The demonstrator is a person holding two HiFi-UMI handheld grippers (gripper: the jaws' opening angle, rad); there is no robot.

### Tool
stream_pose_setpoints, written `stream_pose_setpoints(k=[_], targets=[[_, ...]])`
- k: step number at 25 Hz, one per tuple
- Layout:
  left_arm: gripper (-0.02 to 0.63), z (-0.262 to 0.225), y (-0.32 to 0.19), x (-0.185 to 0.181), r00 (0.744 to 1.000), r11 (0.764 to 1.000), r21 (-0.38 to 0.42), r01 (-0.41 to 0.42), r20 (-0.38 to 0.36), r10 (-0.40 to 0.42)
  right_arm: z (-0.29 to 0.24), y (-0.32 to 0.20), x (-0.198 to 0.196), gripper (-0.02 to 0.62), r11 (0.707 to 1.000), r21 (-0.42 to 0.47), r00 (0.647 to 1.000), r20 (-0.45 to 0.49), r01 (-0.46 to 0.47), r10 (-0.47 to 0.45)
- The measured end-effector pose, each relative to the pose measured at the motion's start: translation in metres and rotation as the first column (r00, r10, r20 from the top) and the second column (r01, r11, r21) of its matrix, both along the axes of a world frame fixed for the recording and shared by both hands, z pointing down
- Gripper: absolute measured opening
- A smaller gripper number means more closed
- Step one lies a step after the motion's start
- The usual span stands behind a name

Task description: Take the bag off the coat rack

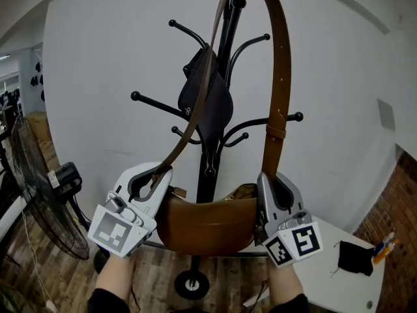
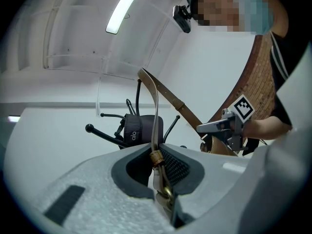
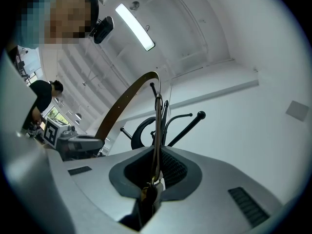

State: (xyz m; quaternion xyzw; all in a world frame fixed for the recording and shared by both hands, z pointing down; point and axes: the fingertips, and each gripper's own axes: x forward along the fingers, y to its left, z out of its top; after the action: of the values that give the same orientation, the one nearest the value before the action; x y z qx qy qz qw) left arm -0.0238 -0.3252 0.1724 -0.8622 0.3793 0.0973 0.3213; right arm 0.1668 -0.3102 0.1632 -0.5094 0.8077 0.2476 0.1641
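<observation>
A brown leather bag (image 1: pixel 207 223) hangs low in front of the black coat rack (image 1: pixel 215 135), between my two grippers. Its long brown strap (image 1: pixel 280 77) arches up over the rack's top knob (image 1: pixel 238 2); I cannot tell whether it touches. My left gripper (image 1: pixel 151 178) is shut on the strap's left end by the brass ring (image 2: pixel 155 156). My right gripper (image 1: pixel 272 181) is shut on the strap's right end (image 3: pixel 156 130) just above the bag. A small black bag (image 1: pixel 207 100) still hangs on an upper hook.
A black standing fan (image 1: pixel 39 201) stands at the left on the wooden floor. A white table (image 1: pixel 339 279) with a black item (image 1: pixel 356 256) is at the lower right, against a brick wall (image 1: pixel 397 207). The rack's hooks (image 1: pixel 146 101) stick out sideways.
</observation>
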Motion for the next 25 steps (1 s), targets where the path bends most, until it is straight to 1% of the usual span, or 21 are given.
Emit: stream_pose_setpoints(k=[4, 11, 19, 22, 25], targets=[[0.031, 0.011, 0.013, 0.006, 1.0, 1.0, -0.009, 0.004, 0.001, -0.004, 0.013, 0.01, 0.008, 0.029, 1.0, -0.021, 1.0, 0.009, 0.01, -0.01], [0.031, 0.04, 0.03, 0.016, 1.0, 0.997, -0.079, 0.02, -0.009, -0.021, 0.04, 0.023, 0.021, 0.029, 0.996, -0.082, 0.999, 0.021, 0.032, -0.03], [0.031, 0.063, 0.057, 0.021, 0.997, 0.993, -0.116, 0.031, -0.063, -0.038, 0.072, 0.04, 0.028, 0.029, 0.986, -0.15, 0.997, 0.037, 0.077, -0.072], [0.031, 0.082, 0.06, 0.019, 0.996, 0.983, -0.174, 0.054, -0.061, -0.065, 0.086, 0.045, 0.028, 0.029, 0.979, -0.181, 0.995, 0.045, 0.092, -0.085], [0.031, 0.096, 0.067, 0.014, 0.995, 0.978, -0.199, 0.058, -0.073, -0.073, 0.099, 0.052, 0.026, 0.029, 0.973, -0.207, 0.994, 0.055, 0.1, -0.09]])
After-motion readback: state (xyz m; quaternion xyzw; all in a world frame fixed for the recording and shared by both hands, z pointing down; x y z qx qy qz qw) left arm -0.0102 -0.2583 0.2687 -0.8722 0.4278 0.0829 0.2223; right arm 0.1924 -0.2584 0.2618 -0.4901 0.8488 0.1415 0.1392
